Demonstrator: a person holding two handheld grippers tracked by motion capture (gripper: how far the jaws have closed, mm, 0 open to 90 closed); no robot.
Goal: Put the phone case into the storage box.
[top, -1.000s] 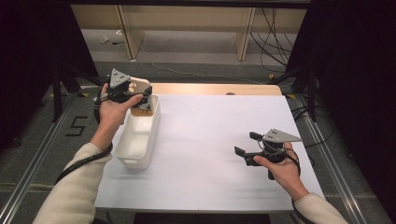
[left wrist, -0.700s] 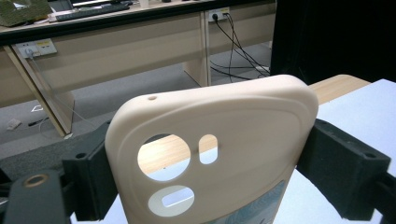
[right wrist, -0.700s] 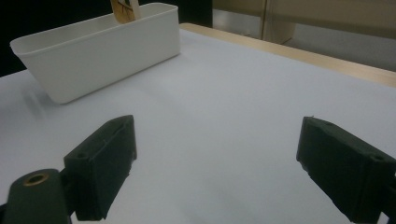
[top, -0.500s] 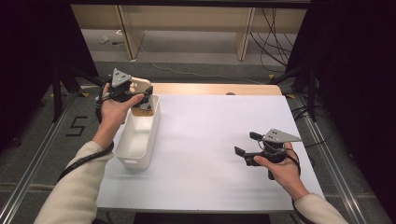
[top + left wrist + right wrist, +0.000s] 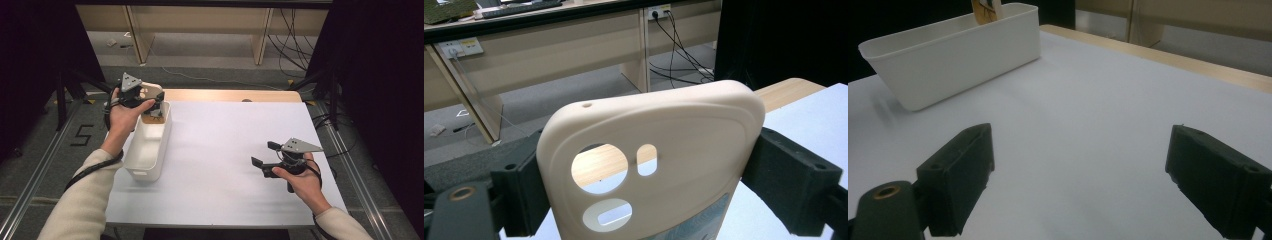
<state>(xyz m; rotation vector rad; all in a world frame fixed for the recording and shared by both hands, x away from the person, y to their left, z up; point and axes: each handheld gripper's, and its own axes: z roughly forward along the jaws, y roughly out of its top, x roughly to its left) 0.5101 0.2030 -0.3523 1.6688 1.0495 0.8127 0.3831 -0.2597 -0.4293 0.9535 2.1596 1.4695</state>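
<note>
White tabletop (image 5: 225,150): left gripper (image 5: 156,106) is clamping a cream moulded phone case (image 5: 649,165) over the white rectangular plastic bin (image 5: 147,150); right gripper (image 5: 264,156) is resting, jaws apart. Tilted release risks snagging the rim.

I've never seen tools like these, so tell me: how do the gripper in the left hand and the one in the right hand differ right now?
The left gripper clamps a cream phone case between its jaws; the right gripper holds nothing, its jaws standing wide apart. The left gripper is at the far end of the white bin, near the table's back edge; the right gripper is over bare white table, toward the near right. Both are black, two-jawed, hand-held tools topped with a grey triangular plate.
</note>
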